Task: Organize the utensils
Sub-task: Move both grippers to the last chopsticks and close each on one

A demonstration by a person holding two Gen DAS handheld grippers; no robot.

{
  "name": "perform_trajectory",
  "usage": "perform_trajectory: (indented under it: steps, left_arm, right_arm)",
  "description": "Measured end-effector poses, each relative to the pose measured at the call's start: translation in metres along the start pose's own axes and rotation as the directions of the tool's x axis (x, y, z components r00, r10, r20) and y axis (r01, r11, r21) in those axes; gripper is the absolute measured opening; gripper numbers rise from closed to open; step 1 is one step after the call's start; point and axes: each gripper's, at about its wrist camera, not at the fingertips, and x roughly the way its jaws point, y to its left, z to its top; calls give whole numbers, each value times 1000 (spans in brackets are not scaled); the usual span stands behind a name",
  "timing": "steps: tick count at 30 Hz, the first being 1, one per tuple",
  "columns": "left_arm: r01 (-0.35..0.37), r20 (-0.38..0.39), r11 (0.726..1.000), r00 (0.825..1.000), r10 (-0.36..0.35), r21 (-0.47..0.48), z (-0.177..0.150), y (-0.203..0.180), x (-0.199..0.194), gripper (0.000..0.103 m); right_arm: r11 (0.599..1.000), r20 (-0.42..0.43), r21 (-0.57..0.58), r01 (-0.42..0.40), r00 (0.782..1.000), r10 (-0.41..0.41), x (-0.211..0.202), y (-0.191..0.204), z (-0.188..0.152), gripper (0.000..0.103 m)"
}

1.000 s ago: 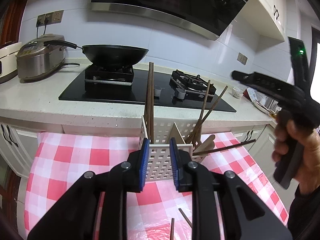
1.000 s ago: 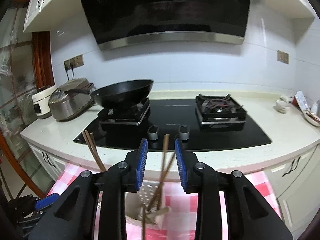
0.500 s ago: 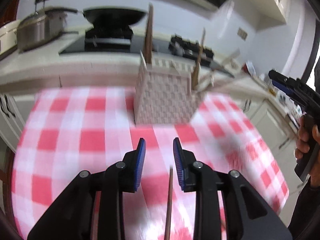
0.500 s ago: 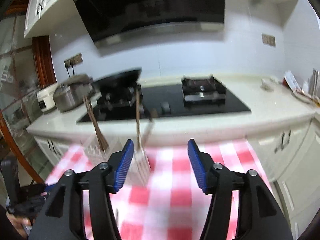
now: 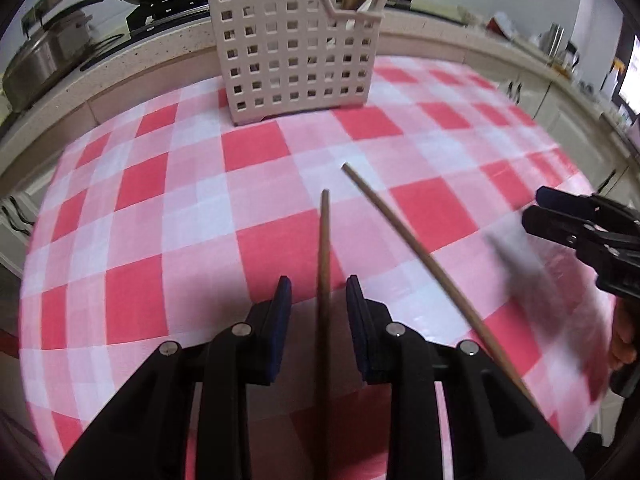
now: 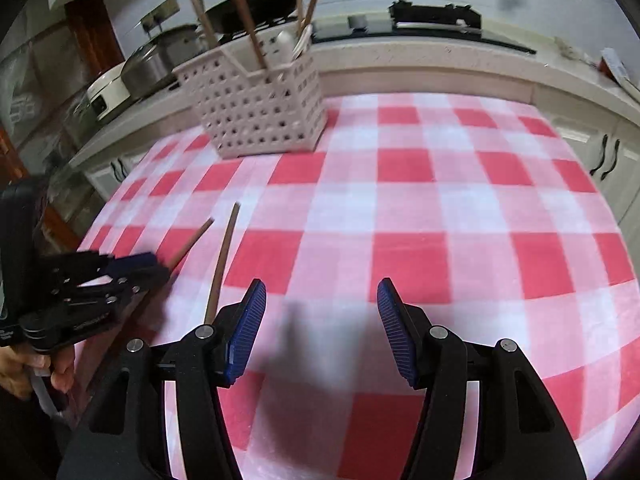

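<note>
- Currently two loose chopsticks lie on a red and white checked tablecloth (image 5: 160,184), well in front of a white perforated utensil basket (image 5: 296,48) that stands at the cloth's far edge.
- Inside the basket, several chopsticks and a pale spoon-like utensil already stand upright or leaning, at its right end as the left camera sees it.
- Nearer the basket's left side, the darker chopstick (image 5: 323,264) runs straight back between the fingers of the left gripper (image 5: 319,308).
- That gripper's blue pads are narrowly apart and do not appear to press the stick, so it holds nothing yet.
- Beside it, the lighter chopstick (image 5: 416,248) lies at an angle, its far tip closest to the basket and its near end passing under the gripper body.
- Off to the right of both sticks, the right gripper (image 6: 320,312) is low over bare cloth with its jaws opening wide and nothing between them.
- By the look of it, the step in hand is picking up the remaining chopsticks.
- Next, the left pads likely need to settle around the dark stick and close; then it can be lifted, tipped upright and lowered into the basket.
</note>
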Motion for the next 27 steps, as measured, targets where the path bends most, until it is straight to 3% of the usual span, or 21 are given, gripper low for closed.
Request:
perform_trajectory:
  steps: [4,9,21,27]
  left_arm:
    - [-16,-12,1000,1000,16,3,-3,-1,1,27]
    - [-36,-19,999,999,37,40,-3,-9,1,7]
    - [11,46,998,999,-8,-62,1,17,-16,6]
    - [25,114,994,993,-13,-104,2,35,-42,6]
  right_arm:
    - [999,-19,-39,-22,1000,22,5,11,-4,60]
    - [998,-40,-58,-38,999,36,14,20,-4,63]
    - [991,-91,-130,-45,995,34,40,55,3,63]
    - [985,-98,-174,-2,995,-15,51,71,10,49]
